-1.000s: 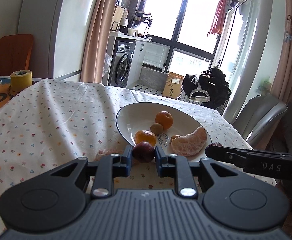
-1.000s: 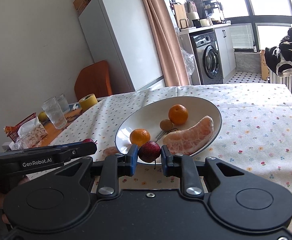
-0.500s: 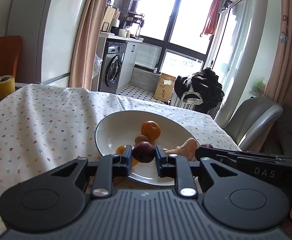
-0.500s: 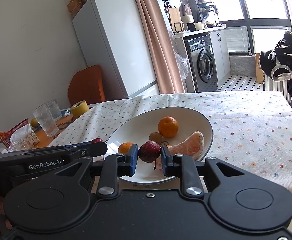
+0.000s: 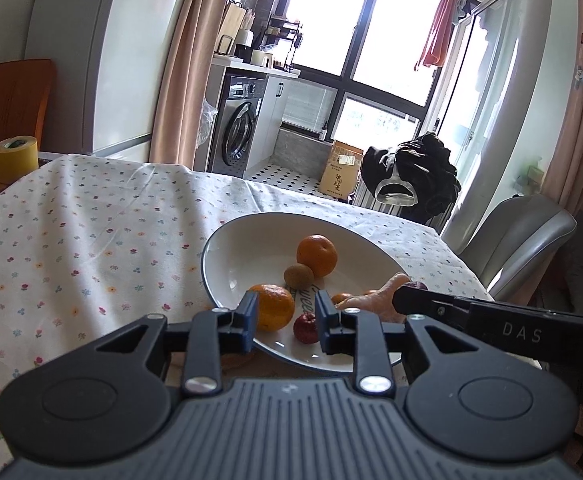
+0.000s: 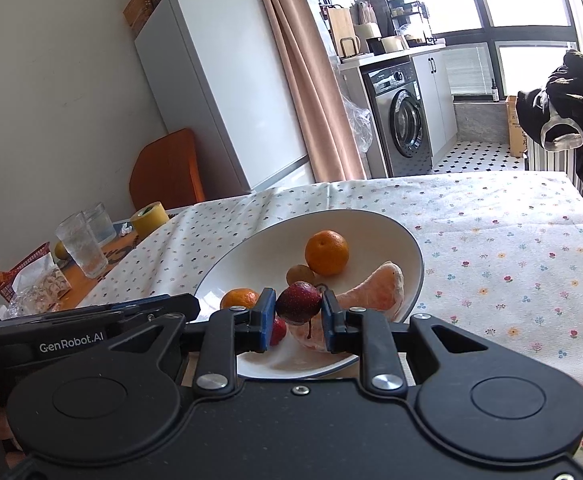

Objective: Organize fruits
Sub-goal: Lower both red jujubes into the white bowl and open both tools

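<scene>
Jaws of the left gripper [image 5: 285, 322] stand spread apart with nothing between them, hovering over the near rim of a white bowl [image 5: 227, 256]. A small dark red fruit [image 5: 306, 328] lies loose in the bowl just below that gap, touching neither finger. Jaws of the right gripper [image 6: 296, 314] are closed on a second dark red fruit [image 6: 298, 303], held above the bowl's near edge with its stem hanging down.

Inside the bowl sit a whole mandarin [image 6: 326, 252] toward the far side, a small brown kiwi [image 6: 300, 274] just in front of it, another mandarin [image 6: 238, 298] near the left rim, and a peeled pomelo segment [image 6: 375, 288] along the right side. The bowl rests on a table covered by a white floral tablecloth [image 6: 511, 248]. Two drinking glasses [image 6: 81, 250] and a yellow tape roll [image 6: 149, 220] stand well apart at the far left.
</scene>
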